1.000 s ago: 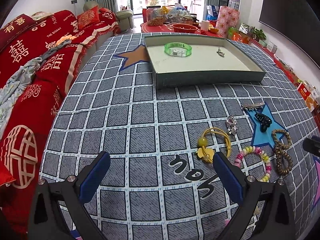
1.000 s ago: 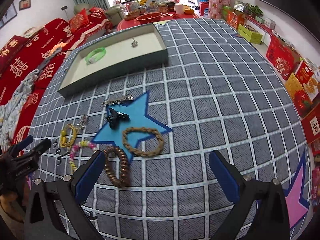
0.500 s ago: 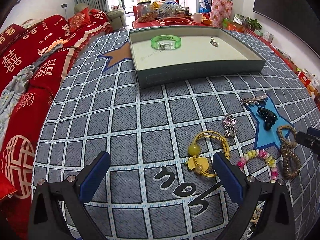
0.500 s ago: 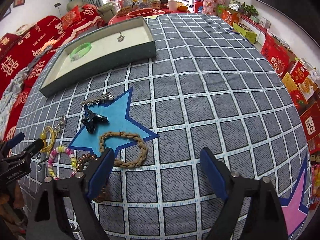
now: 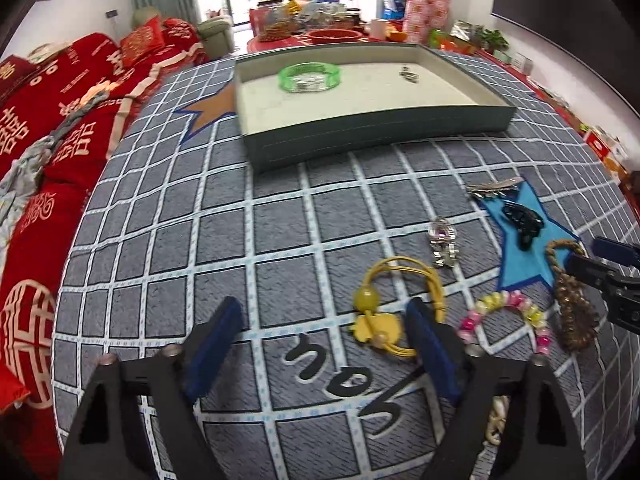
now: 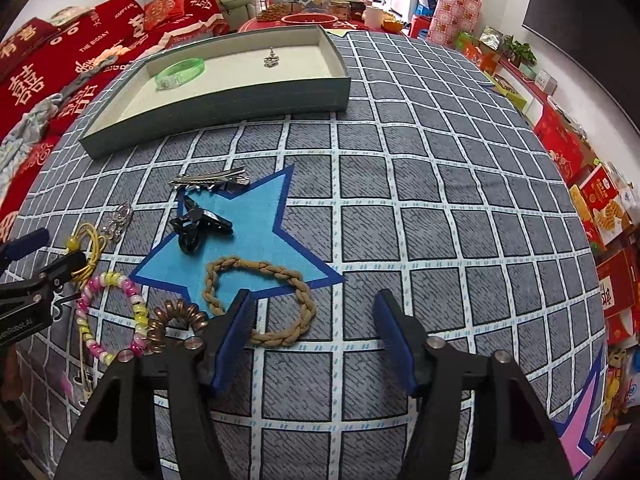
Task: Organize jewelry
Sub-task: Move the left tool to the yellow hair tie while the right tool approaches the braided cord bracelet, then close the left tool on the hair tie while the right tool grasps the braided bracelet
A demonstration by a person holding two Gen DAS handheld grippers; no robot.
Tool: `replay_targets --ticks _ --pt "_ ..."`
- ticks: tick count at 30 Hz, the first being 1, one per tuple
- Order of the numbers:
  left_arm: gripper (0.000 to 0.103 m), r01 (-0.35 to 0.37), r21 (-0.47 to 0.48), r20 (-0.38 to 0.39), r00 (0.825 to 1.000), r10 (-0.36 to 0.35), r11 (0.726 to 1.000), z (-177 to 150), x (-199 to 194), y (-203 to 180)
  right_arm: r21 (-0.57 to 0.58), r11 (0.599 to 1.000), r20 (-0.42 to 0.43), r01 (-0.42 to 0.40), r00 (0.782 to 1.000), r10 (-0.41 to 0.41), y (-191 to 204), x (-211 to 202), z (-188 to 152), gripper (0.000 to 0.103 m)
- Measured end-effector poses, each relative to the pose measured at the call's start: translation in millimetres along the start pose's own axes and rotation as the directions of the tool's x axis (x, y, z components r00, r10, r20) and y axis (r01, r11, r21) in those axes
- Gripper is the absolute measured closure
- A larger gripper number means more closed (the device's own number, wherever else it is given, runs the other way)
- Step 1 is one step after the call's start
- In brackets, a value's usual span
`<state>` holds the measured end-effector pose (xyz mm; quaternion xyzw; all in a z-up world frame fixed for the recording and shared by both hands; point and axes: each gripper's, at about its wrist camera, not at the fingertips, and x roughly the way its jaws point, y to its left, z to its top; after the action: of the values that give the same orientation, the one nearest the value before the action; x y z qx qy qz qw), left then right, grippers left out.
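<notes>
- Left tongs [image 5: 326, 330]: jaws have just been closing, still apart with bare cloth between the pads, grasping nothing. Right pad sits just beside the yellow hair tie [image 5: 394, 306]; contact unclear.
- Right tongs [image 6: 314, 330]: jaws have just been closing, still apart, nothing gripped. Left pad overlaps the near edge of the braided tan band [image 6: 260, 300] in the right wrist view; cannot tell if it touches.
- Tray [image 6: 224, 98] sits at the far side of the worktop [image 6: 440, 200], which is covered in grey grid cloth. Inside the tray: green bracelet [image 6: 180, 72] toward the left, small silver charm [image 6: 271, 58] toward the right, well apart.
- Loose jewelry lies on the cloth in front of the tray, on and around the blue star patch [image 6: 248, 240]:
  - silver hair clip [image 6: 210, 180] at the star's far tip
  - black claw clip [image 6: 198, 226] on the star
  - silver pendant piece [image 5: 442, 242] just left of the star
  - pink-and-yellow bead bracelet [image 6: 112, 316] near the yellow hair tie
  - brown coil hair tie [image 6: 176, 322] touching the bead bracelet, just beside the tan band
- Red-covered sofa [image 5: 60, 120] runs along the left of the worktop.
</notes>
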<state>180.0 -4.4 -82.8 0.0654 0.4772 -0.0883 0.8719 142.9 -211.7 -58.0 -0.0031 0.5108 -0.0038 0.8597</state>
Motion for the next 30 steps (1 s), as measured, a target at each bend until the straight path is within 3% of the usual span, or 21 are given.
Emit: replay_targets --ticks 2,6,10,16,30 --pt "0.037 0.029 0.019 0.001 1.0 -0.029 0.999 -0.3 -2.1 -4.6 -0.011 1.0 -0.001 -0.008 1.0 0.008 2.7 -0.7 0.5 0.053" --pt "0.065 0.069 0.063 0.002 0.998 -0.07 0.996 -0.7 -6.2 -15.0 -0.036 0.999 -0.005 -0.022 1.0 0.022 10.7 -2.8 0.9 0.071" --pt "0.066 0.08 0.046 0.017 0.997 -0.081 0.996 -3.5 -8.6 -15.1 -0.052 0.998 -0.014 -0.023 1.0 0.022 16.2 -3.9 0.5 0.095" --pt "0.066 0.137 -0.036 0.031 0.99 -0.135 0.99 -3.6 -12.7 0.5 -0.014 0.999 0.0 -0.042 0.999 0.042 11.0 -8.5 -2.1 0.095" --pt "0.066 0.191 -0.063 0.116 0.976 -0.183 0.98 14.0 -46.0 12.6 0.072 0.989 0.076 -0.128 0.99 0.122 -12.8 -38.4 11.2 0.095"
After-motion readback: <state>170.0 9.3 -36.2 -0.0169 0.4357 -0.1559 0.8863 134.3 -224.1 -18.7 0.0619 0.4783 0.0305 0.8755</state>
